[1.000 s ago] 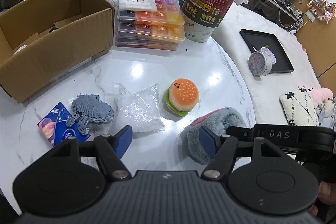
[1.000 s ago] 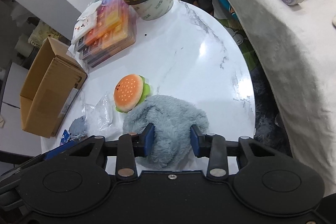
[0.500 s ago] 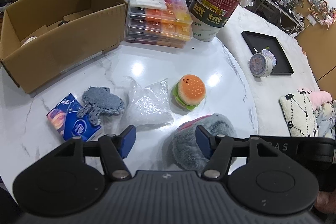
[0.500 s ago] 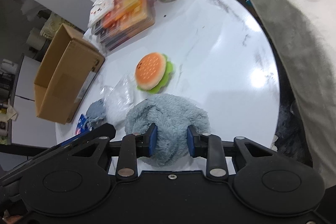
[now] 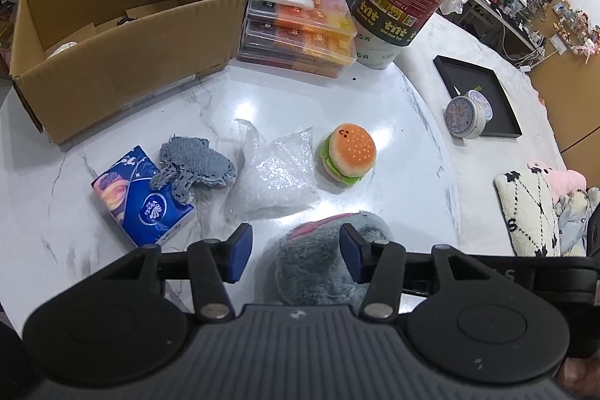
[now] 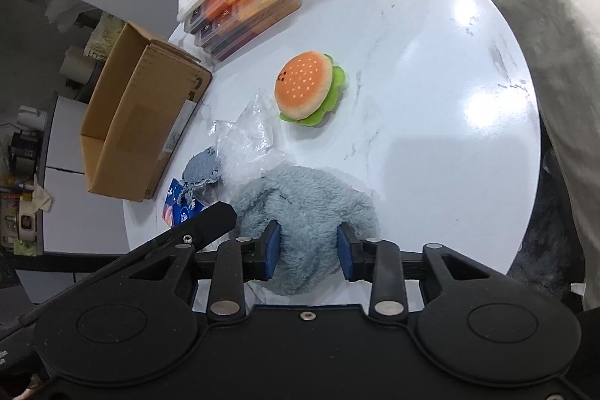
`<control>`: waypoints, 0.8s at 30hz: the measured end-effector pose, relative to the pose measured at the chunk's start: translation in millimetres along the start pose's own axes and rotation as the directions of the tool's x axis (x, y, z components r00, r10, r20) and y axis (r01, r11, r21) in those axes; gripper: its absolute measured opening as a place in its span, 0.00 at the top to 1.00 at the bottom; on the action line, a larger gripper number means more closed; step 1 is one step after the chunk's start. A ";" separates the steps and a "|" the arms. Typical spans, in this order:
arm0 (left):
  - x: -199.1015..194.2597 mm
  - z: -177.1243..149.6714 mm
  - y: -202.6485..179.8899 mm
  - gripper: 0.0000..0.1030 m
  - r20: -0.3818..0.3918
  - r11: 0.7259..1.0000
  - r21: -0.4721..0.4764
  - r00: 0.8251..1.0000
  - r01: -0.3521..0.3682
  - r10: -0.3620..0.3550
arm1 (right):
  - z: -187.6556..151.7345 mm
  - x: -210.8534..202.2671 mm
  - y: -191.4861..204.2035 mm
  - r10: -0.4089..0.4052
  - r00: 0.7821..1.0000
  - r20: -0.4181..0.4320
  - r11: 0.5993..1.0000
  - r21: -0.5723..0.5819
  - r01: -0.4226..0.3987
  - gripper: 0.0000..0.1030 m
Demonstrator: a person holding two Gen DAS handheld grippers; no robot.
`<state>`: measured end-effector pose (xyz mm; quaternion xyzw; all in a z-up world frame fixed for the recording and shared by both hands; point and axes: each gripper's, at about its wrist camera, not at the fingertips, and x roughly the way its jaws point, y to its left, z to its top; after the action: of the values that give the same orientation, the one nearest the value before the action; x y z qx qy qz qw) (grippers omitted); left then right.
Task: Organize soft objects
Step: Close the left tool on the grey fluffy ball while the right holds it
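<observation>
Step in hand: a two-handed grip on the grey plush (image 6: 307, 212), judged as the start of moving it to where the soft things are gathered.
Plush, place: at the near rim of the white counter (image 6: 431, 70), low centre of both views, with the burger toy (image 6: 305, 89) above it in the frame and well apart.
Right gripper (image 6: 309, 252): clamped on the plush, blue pads sunk into the fur on either side; its jaws have just eased apart a little, yet the fur is pressed between them.
Left gripper (image 5: 296, 252): jaws apart but just been closing, with the plush between them; the right-hand pad touches the fur, the left-hand pad has bare counter beside it.
Doing it well: shift the left gripper rightward in its frame so both pads meet fur before they close, and take a deep fold, not loose pile that slips out.
Hazard: the bubble-wrap bag (image 5: 275, 171) and the tissue pack (image 5: 144, 201) lie near the open left-hand pad; keep that pad off them.
Destination: cannot tell; the cardboard box (image 5: 123, 36) at upper left is a likely guess.
</observation>
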<state>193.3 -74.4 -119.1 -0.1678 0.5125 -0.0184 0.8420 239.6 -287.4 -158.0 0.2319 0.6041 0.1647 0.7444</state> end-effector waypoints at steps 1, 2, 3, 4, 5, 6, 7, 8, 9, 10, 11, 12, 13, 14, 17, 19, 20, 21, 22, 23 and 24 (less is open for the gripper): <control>0.9 0.3 0.2 0.52 -0.003 1.000 -0.003 1.000 0.000 0.000 | 1.0 -1.7 -2.2 0.009 1.000 0.007 1.000 0.014 -0.009 0.65; 1.8 0.4 0.4 0.52 -0.007 1.000 -0.009 1.000 0.005 -0.005 | 2.3 -4.3 -4.1 0.014 1.000 0.013 1.000 0.026 -0.015 0.65; 2.8 0.3 0.7 0.52 -0.011 1.000 -0.015 1.000 0.011 -0.012 | 3.5 -7.0 -5.7 0.017 1.000 0.021 0.999 0.035 -0.018 0.65; 3.9 0.1 0.1 0.52 -0.013 1.000 -0.017 1.000 0.014 -0.015 | 4.8 -8.8 -6.5 0.018 0.999 0.028 0.999 0.039 -0.019 0.65; 5.1 -0.2 -0.7 0.52 -0.016 1.000 -0.017 1.000 0.016 -0.016 | 6.0 -10.0 -7.7 0.019 0.999 0.034 0.999 0.043 -0.020 0.65; 6.9 -0.7 -1.9 0.52 -0.020 1.000 -0.016 1.000 0.016 -0.017 | 7.0 -10.4 -9.2 0.019 0.999 0.036 0.999 0.050 -0.021 0.65; 9.0 -1.4 -3.1 0.52 -0.025 1.000 -0.016 1.000 0.017 -0.017 | 7.8 -9.8 -10.9 0.019 0.999 0.037 0.998 0.058 -0.021 0.65; 11.2 -2.0 -4.0 0.52 -0.030 1.000 -0.018 0.999 0.018 -0.018 | 8.6 -8.4 -12.8 0.019 0.999 0.036 0.998 0.067 -0.022 0.65; 13.1 -3.0 -4.3 0.52 -0.035 1.000 -0.021 0.999 0.019 -0.020 | 8.5 -6.8 -14.7 0.021 0.999 0.032 0.997 0.076 -0.024 0.65; 15.2 -4.3 -4.1 0.52 -0.041 0.999 -0.024 0.999 0.021 -0.022 | 8.5 -4.2 -16.7 0.028 0.999 0.026 0.996 0.089 -0.030 0.65; 17.5 -5.4 -3.9 0.52 -0.048 0.999 -0.028 0.999 0.022 -0.024 | 7.8 -2.8 -18.5 0.041 0.999 0.021 0.994 0.101 -0.043 0.65; 19.3 -6.6 -3.4 0.52 -0.052 0.999 -0.033 0.998 0.023 -0.025 | 7.5 -1.4 -20.3 0.054 0.998 0.017 0.992 0.114 -0.056 0.65; 21.1 -7.4 -2.2 0.54 -0.056 0.999 -0.040 0.998 0.023 -0.025 | 7.3 -0.3 -21.9 0.062 0.998 0.015 0.990 0.126 -0.063 0.65; 22.9 -7.9 -0.6 0.57 -0.060 0.998 -0.050 0.998 0.024 -0.027 | 7.3 0.3 -23.2 0.066 0.998 0.015 0.988 0.137 -0.068 0.64; 28.0 -9.2 7.5 0.66 -0.073 0.992 -0.109 0.995 0.056 -0.064 | 8.5 2.2 -26.9 0.082 0.997 0.010 0.982 0.170 -0.082 0.60; 28.2 -9.3 10.0 0.69 -0.069 0.990 -0.126 0.995 0.065 -0.074 | 8.9 2.6 -28.5 0.097 0.995 0.011 0.977 0.189 -0.097 0.57; 28.0 -9.5 10.5 0.70 -0.065 0.989 -0.129 0.995 0.065 -0.074 | 9.3 2.4 -29.6 0.109 0.994 0.015 0.973 0.201 -0.110 0.55; 27.8 -9.5 11.4 0.71 -0.061 0.989 -0.136 0.995 0.067 -0.075 | 9.5 2.0 -30.6 0.118 0.993 0.017 0.970 0.212 -0.119 0.54; 27.7 -9.7 12.6 0.71 -0.060 0.987 -0.144 0.995 0.069 -0.078 | 9.8 1.7 -30.6 0.121 0.993 0.019 0.968 0.217 -0.122 0.54; 28.2 -10.1 13.5 0.71 -0.060 0.986 -0.150 0.995 0.071 -0.081 | 10.0 1.8 -30.0 0.118 0.993 0.020 0.969 0.216 -0.119 0.53; 29.0 -10.4 13.8 0.71 -0.059 0.986 -0.152 0.995 0.073 -0.083 | 10.0 2.8 -29.4 0.115 0.993 0.019 0.970 0.214 -0.116 0.50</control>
<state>196.1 -70.0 -152.4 -0.2498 0.5324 -0.0182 0.8086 249.0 -312.1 -174.7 0.3464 0.6015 0.1406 0.7060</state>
